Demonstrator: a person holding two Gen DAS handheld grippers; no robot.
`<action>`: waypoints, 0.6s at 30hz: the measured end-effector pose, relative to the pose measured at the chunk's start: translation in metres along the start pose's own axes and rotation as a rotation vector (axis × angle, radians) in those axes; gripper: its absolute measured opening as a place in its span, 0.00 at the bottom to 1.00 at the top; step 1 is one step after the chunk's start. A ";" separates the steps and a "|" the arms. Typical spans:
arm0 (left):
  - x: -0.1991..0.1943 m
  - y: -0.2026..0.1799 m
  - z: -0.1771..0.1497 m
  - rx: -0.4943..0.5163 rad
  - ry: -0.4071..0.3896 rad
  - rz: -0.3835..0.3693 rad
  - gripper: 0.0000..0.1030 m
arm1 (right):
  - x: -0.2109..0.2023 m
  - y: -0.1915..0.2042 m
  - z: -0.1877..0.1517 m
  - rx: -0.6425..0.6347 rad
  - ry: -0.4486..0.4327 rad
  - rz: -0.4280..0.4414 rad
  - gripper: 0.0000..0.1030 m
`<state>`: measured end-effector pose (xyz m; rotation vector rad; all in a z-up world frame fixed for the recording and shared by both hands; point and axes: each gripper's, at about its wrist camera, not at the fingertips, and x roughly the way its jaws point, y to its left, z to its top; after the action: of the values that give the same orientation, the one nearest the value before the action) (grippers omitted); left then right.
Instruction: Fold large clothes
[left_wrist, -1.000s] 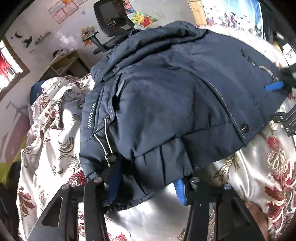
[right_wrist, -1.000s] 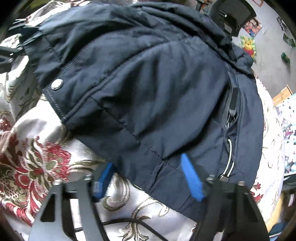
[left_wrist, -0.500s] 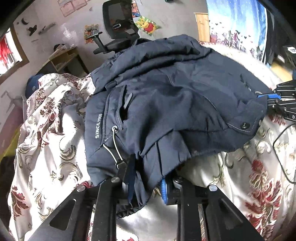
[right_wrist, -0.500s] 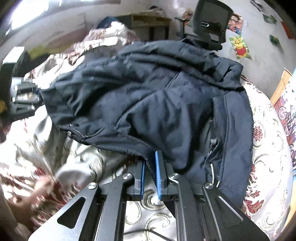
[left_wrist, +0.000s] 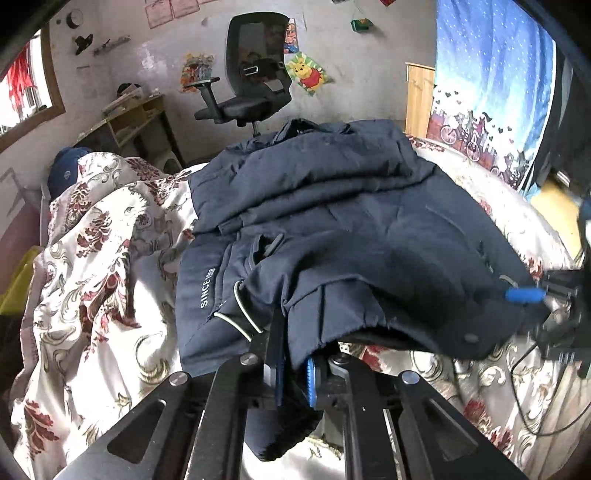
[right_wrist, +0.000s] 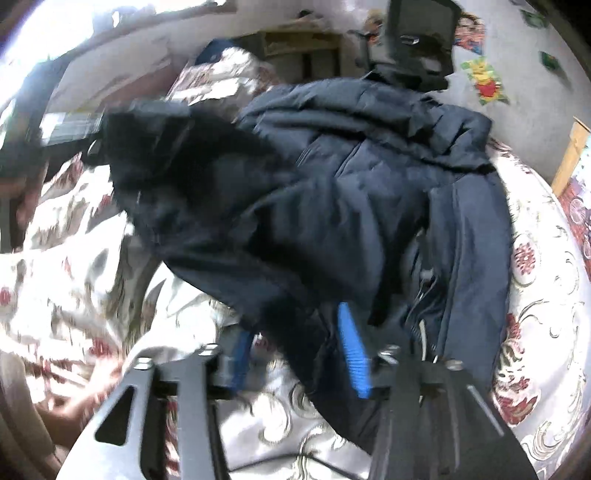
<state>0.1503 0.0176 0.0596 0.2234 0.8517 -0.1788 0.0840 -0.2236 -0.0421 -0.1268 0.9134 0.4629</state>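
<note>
Left wrist view: my left tongs (left_wrist: 293, 363) are clenched on the hem of the navy jacket (left_wrist: 351, 229), which lies heaped on the floral bedspread (left_wrist: 103, 266). Right wrist view is blurred; my right tongs (right_wrist: 299, 354) have blue pads spread with jacket cloth between them, so I read them as released or nearly so. I judge the jacket padded, soft, bulky, somewhat slippery. Best hold: hem corners near the drawcord (left_wrist: 240, 314), pinching several layers.
</note>
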 end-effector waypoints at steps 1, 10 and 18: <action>0.000 0.000 0.003 0.001 0.000 -0.003 0.09 | 0.003 0.004 -0.004 -0.038 0.022 -0.024 0.54; -0.003 -0.005 0.003 -0.006 -0.004 0.009 0.09 | 0.013 -0.003 -0.012 -0.072 0.096 -0.232 0.39; -0.018 -0.005 -0.005 -0.041 -0.029 0.028 0.08 | -0.022 -0.010 0.002 0.000 -0.078 -0.227 0.07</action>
<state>0.1340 0.0154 0.0701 0.1936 0.8219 -0.1379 0.0782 -0.2393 -0.0246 -0.2091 0.8116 0.2553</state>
